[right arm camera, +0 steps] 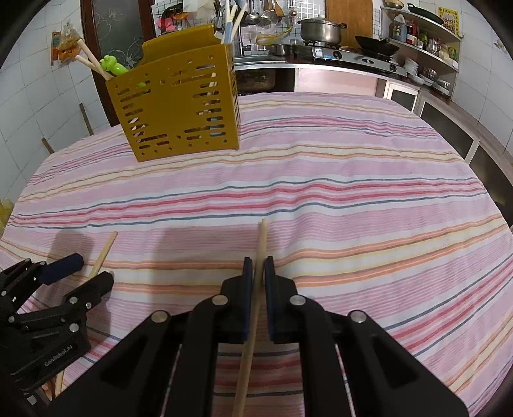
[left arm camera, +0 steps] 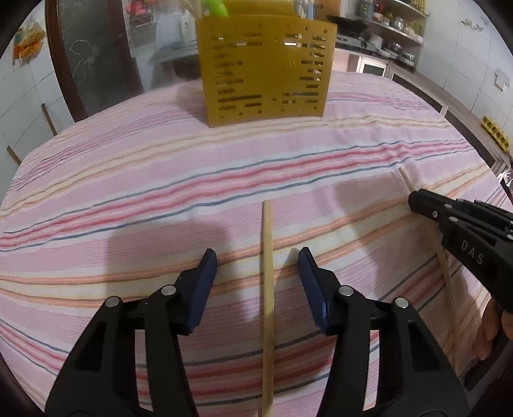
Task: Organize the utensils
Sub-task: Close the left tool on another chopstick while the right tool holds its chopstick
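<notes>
A yellow slotted utensil holder (left arm camera: 264, 65) stands at the far side of the striped table; it also shows in the right wrist view (right arm camera: 179, 93) with chopsticks and a green utensil (right arm camera: 112, 65) in it. My left gripper (left arm camera: 258, 261) is open, its jaws on either side of a wooden chopstick (left arm camera: 267, 288) lying on the cloth. My right gripper (right arm camera: 258, 266) is shut on a second wooden chopstick (right arm camera: 261, 240), low over the cloth. The right gripper (left arm camera: 416, 200) shows at the right in the left wrist view, and the left gripper (right arm camera: 93, 269) at the left in the right wrist view.
The pink striped tablecloth (right arm camera: 352, 199) covers the table. Behind it are a kitchen counter with a stove, a pot (right arm camera: 320, 30) and a wok (right arm camera: 376, 45), shelves at right, and a dark-framed glass door (left arm camera: 93, 57) at left.
</notes>
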{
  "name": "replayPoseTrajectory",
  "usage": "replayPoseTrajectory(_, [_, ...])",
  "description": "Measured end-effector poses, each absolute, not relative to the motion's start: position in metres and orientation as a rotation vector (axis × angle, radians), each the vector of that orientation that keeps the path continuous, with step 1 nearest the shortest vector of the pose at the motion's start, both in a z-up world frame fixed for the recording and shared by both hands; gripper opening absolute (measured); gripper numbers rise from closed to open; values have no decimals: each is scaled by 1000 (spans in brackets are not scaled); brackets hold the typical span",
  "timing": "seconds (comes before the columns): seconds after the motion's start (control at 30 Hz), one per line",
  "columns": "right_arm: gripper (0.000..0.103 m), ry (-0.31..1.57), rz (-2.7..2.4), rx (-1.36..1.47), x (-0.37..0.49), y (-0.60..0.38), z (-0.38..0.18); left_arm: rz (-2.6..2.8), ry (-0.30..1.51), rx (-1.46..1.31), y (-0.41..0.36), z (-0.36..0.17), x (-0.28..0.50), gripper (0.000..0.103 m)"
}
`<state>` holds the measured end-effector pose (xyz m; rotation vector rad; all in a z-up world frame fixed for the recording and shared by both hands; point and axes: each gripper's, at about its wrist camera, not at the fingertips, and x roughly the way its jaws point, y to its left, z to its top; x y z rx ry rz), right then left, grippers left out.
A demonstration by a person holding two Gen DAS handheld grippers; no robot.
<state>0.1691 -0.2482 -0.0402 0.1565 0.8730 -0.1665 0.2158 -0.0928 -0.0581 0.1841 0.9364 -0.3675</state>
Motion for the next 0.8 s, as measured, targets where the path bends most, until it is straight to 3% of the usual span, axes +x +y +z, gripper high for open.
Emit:
replayPoseTrajectory(0.57, [8,874,-169,164,168,-250,-44,-414,957,170,-93,-62,221,48])
replayPoseTrajectory(0.63, [8,873,-170,165,167,-250,-44,-414,957,166,-93,-61,222,41])
replayPoseTrajectory(0.8, [8,868,-168,164,166,-250,-43,-403,968,166,-94,-57,226,11])
